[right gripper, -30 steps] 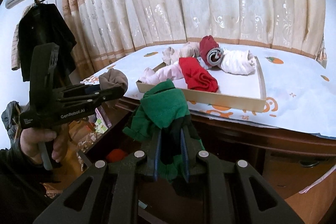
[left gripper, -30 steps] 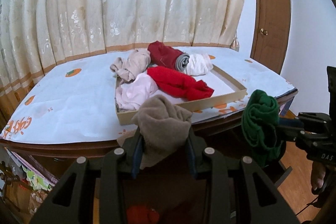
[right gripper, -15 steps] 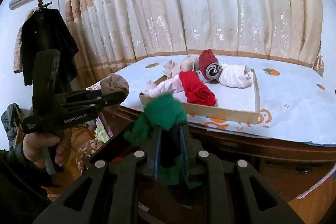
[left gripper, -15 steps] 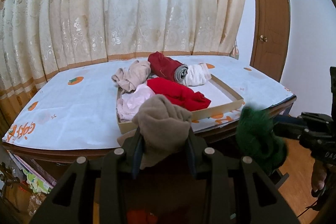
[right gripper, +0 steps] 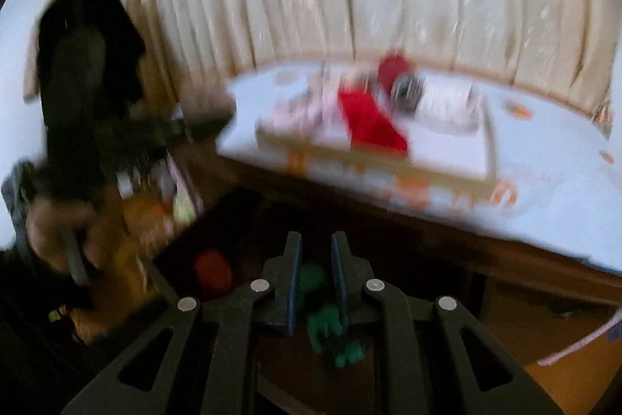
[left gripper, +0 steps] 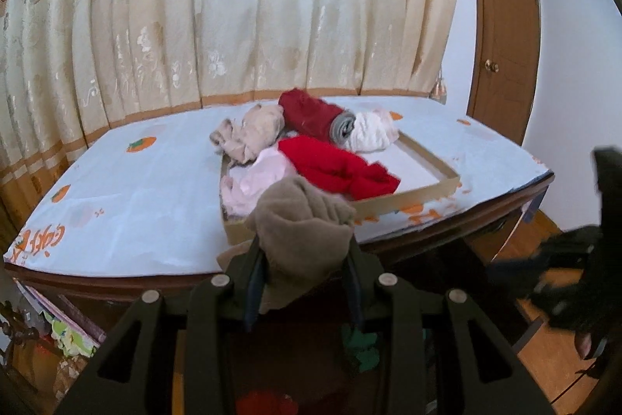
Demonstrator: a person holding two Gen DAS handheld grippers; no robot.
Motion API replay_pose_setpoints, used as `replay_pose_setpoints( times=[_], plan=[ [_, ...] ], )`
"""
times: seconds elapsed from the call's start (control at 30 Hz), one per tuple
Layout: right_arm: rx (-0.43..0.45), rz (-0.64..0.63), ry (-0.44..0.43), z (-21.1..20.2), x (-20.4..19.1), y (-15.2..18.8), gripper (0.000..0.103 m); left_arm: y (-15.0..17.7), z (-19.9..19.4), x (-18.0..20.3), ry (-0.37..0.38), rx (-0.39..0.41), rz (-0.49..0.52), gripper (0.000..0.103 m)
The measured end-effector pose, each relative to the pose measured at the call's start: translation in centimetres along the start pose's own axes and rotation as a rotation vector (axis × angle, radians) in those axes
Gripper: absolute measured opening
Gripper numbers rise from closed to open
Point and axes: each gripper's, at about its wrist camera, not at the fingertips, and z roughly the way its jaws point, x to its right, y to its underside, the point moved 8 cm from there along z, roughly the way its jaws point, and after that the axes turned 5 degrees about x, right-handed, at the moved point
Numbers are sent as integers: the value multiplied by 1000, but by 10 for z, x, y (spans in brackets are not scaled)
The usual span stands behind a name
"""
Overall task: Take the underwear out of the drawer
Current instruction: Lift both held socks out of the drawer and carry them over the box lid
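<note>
Two grippers – taupe underwear (left gripper: 303,216) is being clamped by left gripper (left gripper: 303,244) above drawer (left gripper: 295,372), likely for tray (left gripper: 408,203); right gripper (right gripper: 315,240) is being blurred – grip on green underwear (right gripper: 322,314) cannot be told.

Orange lettering on the tablecloth (left gripper: 128,205) corner, mirrored and unreadable; nothing else legible

A home bedroom: floor-length patterned curtains (left gripper: 241,10), wooden door (left gripper: 501,37), dark coat (right gripper: 89,41) hanging on the wall.
</note>
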Motion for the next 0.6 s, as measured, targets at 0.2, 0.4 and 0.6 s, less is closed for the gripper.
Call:
replay_pose_setpoints(
  times=[0.2, 0.4, 0.6],
  plan=[
    [-247, -81, 7, 58, -7, 50, 55, 19, 12, -7, 6, -55, -11, 34],
    [-400, -155, 15, 99, -9, 70, 55, 28, 21, -11, 13, -79, -15, 34],
    [-549, -168, -13, 135, -2, 87, 55, 39, 31, -16, 18, -110, -26, 34]
  ],
)
